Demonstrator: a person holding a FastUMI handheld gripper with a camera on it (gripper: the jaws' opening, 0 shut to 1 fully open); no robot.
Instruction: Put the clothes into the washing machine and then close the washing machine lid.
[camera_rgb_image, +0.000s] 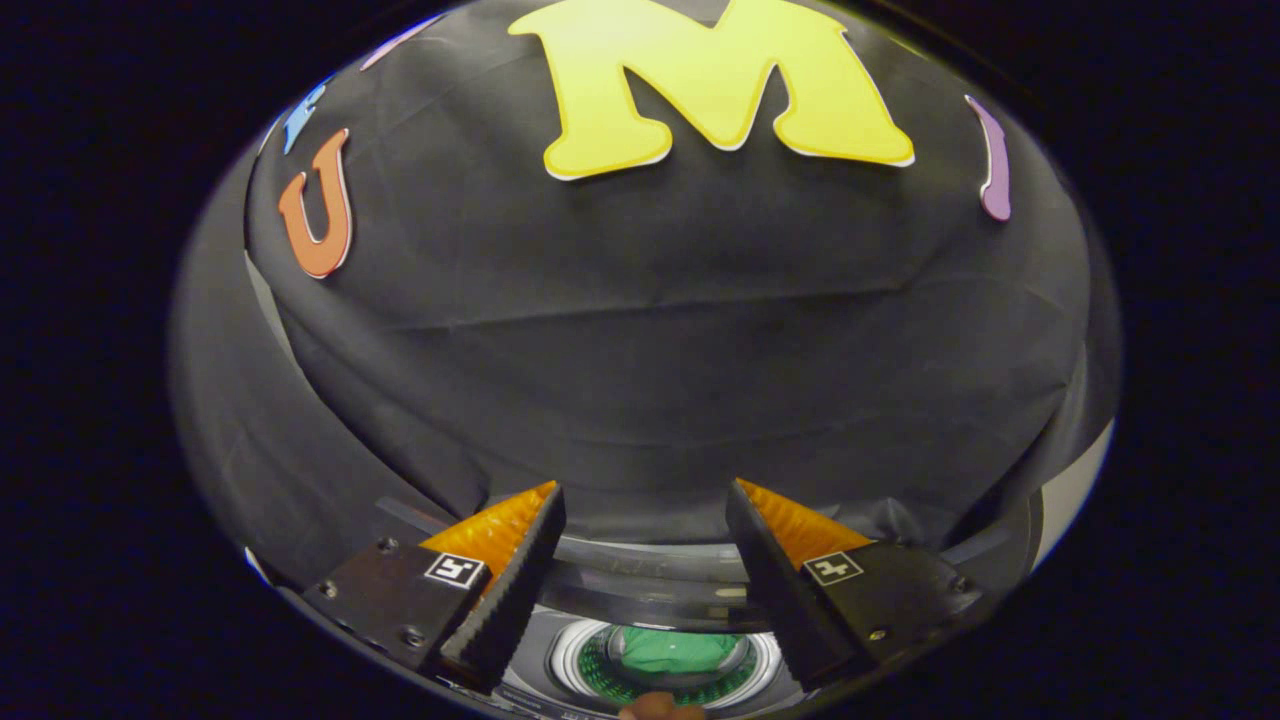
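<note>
Below and between your fingers sits the washing machine (600, 585): past the left finger (505, 590) you see its raised lid rim, then the round drum opening with the green clothes (680, 650) already inside, then the right finger (775, 590). Your gripper (645, 500) stands wide apart and holds nothing. Judged from this, the lid lies just ahead of the fingertips, its edge running crosswise, so closing it is what remains

Green clothes in a pale, silvery washing machine

The clothes (672, 650) are plain bright green, seen below the spread fingers of the tool (645, 500); the washing machine (600, 600) has a white ring round its drum mouth, a perforated wall tinted green, and a glossy dark-grey lid edge.
</note>
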